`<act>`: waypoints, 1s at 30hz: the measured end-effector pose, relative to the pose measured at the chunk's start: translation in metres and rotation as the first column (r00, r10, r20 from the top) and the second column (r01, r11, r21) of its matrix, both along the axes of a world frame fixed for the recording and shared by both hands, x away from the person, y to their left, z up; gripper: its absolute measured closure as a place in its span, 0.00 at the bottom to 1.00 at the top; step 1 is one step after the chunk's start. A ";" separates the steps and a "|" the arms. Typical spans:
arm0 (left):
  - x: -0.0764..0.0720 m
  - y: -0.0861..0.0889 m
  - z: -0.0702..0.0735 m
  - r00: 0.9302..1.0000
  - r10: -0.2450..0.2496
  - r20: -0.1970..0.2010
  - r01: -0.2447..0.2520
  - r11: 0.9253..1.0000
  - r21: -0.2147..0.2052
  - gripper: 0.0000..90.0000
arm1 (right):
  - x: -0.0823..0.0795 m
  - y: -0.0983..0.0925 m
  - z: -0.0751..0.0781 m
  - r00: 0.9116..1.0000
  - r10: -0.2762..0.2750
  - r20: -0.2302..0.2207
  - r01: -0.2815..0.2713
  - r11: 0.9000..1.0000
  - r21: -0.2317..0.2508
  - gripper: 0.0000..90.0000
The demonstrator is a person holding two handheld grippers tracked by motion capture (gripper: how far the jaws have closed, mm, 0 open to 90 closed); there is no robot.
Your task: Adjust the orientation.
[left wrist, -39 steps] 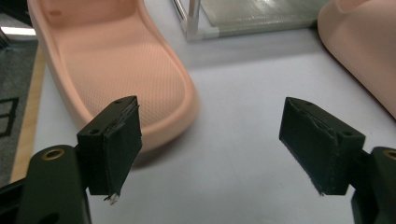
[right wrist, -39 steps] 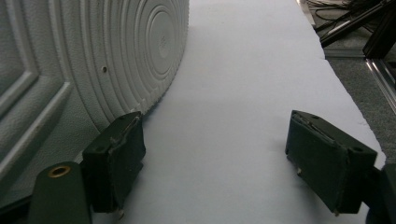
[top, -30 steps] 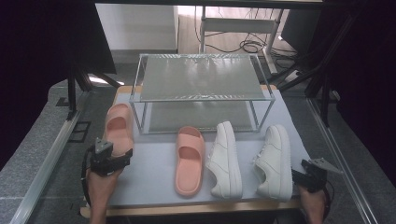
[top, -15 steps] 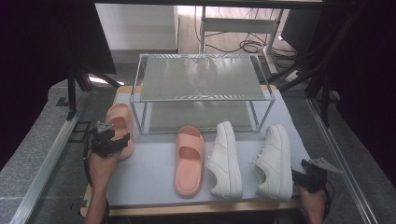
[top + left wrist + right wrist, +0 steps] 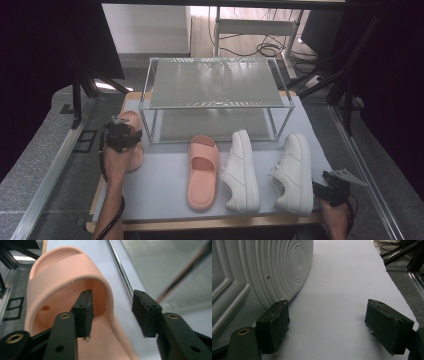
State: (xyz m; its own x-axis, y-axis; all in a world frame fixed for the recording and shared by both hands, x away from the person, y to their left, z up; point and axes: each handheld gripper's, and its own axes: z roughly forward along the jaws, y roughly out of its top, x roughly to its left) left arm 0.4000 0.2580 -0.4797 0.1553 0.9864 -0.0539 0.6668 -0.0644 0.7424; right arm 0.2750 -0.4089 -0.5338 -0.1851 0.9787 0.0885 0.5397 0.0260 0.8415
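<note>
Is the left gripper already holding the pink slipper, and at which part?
Not yet. The left gripper, closing, straddles the side of the pink slipper strap; one jaw is inside, one outside, neither pressing.

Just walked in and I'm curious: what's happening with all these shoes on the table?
A person is working with a hand-held gripper in each hand. The left gripper is at the pink slipper by the wire rack, one of its fingers under the slipper's strap and the other outside; its jaws have just been closing, not yet pinching. The right gripper sits open beside a white sneaker. Another pink slipper and another white sneaker lie between.
</note>
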 end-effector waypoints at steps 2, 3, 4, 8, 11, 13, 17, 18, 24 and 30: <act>0.005 0.000 -0.002 1.000 0.020 -0.011 -0.020 1.000 0.000 0.64 | 0.000 0.000 0.000 1.000 0.000 0.000 0.000 1.000 0.000 0.22; 0.010 0.001 -0.005 0.999 0.034 -0.019 -0.034 0.999 -0.002 0.64 | 0.000 0.000 0.000 1.000 0.000 0.000 0.000 1.000 0.000 0.22; 0.010 0.001 -0.005 0.999 0.034 -0.019 -0.034 0.999 -0.002 0.66 | 0.000 0.000 0.000 1.000 0.000 0.000 0.000 1.000 0.000 0.22; 0.016 0.004 -0.007 0.998 0.061 -0.029 -0.061 0.998 -0.006 0.70 | 0.000 0.000 0.000 1.000 0.000 0.000 0.000 1.000 0.001 0.22; 0.018 0.005 -0.007 0.998 0.057 -0.041 -0.059 0.998 -0.036 0.77 | 0.000 0.000 0.000 1.000 0.000 0.000 0.000 1.000 0.001 0.22; 0.018 0.002 -0.006 0.998 0.049 -0.042 -0.051 0.998 -0.040 0.83 | 0.000 0.000 0.000 1.000 0.001 0.000 -0.001 1.000 0.001 0.22; 0.018 0.002 -0.005 0.997 0.058 -0.044 -0.060 0.997 -0.044 0.88 | 0.000 0.000 0.000 1.000 0.001 0.000 -0.001 1.000 0.001 0.22; 0.018 0.002 -0.004 0.997 0.061 -0.041 -0.063 0.997 -0.040 0.89 | 0.000 0.000 0.000 1.000 0.001 0.000 -0.001 1.000 0.001 0.22; 0.010 0.008 0.003 0.997 0.071 -0.029 -0.072 0.997 -0.040 0.94 | 0.000 0.000 0.000 1.000 0.001 0.000 -0.001 1.000 0.001 0.22; -0.004 0.015 0.008 0.998 0.065 -0.013 -0.065 0.997 -0.034 0.94 | 0.000 0.000 0.000 1.000 0.001 0.000 -0.001 1.000 0.001 0.22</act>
